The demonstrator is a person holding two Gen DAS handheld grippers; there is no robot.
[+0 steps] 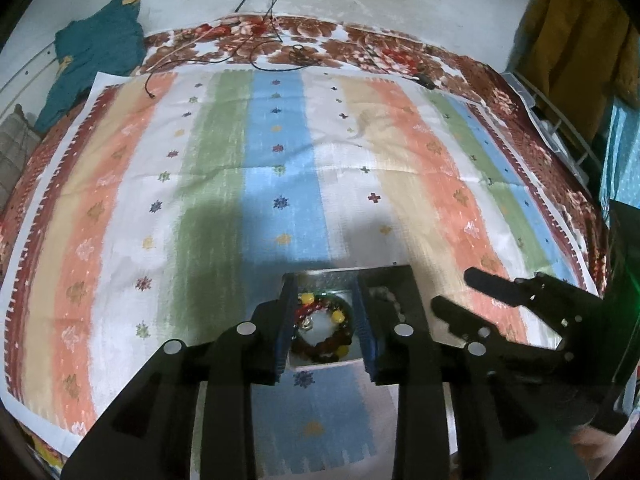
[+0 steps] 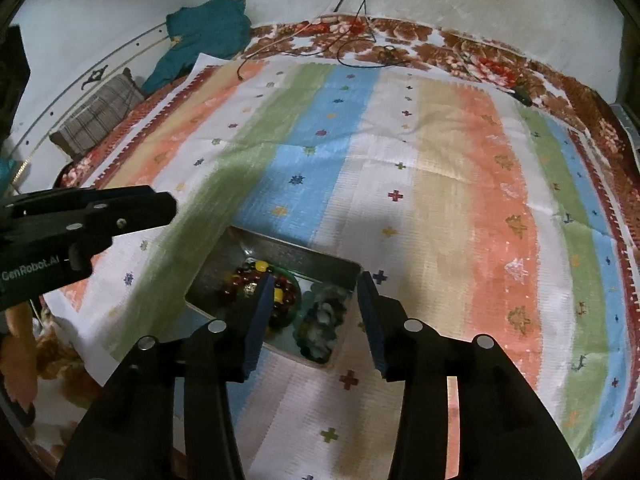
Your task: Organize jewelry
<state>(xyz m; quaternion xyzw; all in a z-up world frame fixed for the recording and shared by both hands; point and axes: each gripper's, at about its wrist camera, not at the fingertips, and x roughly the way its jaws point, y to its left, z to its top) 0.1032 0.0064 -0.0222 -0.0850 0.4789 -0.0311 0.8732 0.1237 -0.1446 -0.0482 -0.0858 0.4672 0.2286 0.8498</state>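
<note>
Both grippers hanging over a metal tray point(image 2: 296, 254) on a striped cloth point(image 2: 440, 184), near its close edge. Left gripper point(image 1: 326, 320) spread wide with nothing in it, right over a red and yellow bead bracelet point(image 1: 324, 330) lying in the tray's left part; right gripper point(image 2: 314, 308) wide and holding nothing too, above a pile of pale beads point(image 2: 324, 320) in the right part. Far off at the wall, a blue-green shirt point(image 2: 204, 32) and some black wires point(image 2: 360, 46).
</note>
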